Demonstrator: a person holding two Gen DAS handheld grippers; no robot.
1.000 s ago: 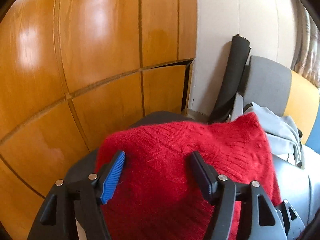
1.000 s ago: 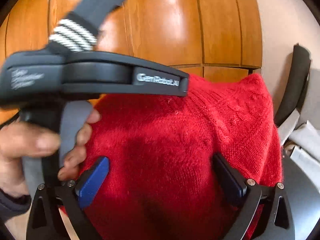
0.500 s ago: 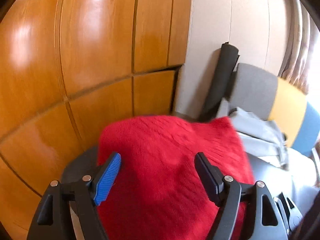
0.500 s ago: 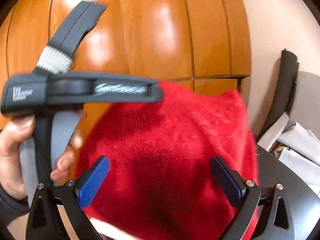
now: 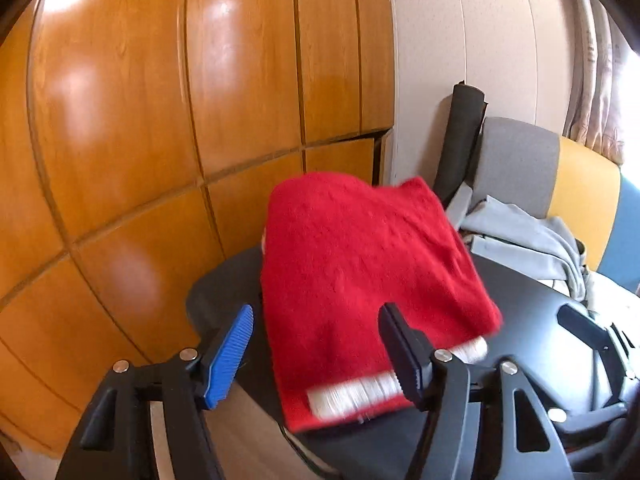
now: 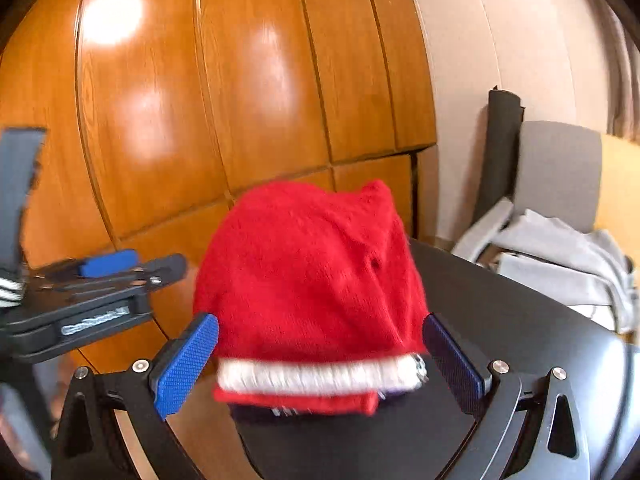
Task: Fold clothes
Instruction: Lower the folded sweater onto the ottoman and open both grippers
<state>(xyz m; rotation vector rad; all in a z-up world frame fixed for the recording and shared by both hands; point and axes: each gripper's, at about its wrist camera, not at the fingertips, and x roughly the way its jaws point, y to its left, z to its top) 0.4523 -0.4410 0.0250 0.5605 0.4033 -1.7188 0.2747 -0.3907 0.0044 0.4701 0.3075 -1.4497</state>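
On the dark round table [image 5: 532,320] lies the red sweater [image 5: 360,264], folded into a compact bundle with a white ribbed band [image 5: 360,394] showing along its near edge. The bundle sits near the table's left rim, close to the orange wood-panel wall [image 5: 180,120].

Left wrist view: left gripper [image 5: 316,350] is spread wide, nothing between its fingers. Blue-padded finger [image 5: 228,356] hangs off the sweater's left edge, over the table rim; the dark finger [image 5: 404,356] is in front of the near edge of the sweater, by the white band. Contact with the fabric cannot be judged. Part of the other tool's black frame [image 5: 592,340] shows at lower right over the table.

Right wrist view: right gripper [image 6: 320,360] is likewise spread, its two blue-padded fingers [image 6: 186,364] flanking the near end of the bundle, one on each side. Neither pad is pressed into the knit; a thin gap or light touch cannot be told apart, as the near edge is motion-blurred. White band [image 6: 316,376] sits over a lower red layer at the front. The left gripper's body appears at the far left of this view, blurred, with a grey strap above it.

Background: grey and yellow chair [image 5: 540,168] behind the table, pale grey clothing [image 5: 520,232] heaped on it, a black rolled mat [image 5: 460,140] leaning upright against the beige wall [image 5: 460,32].
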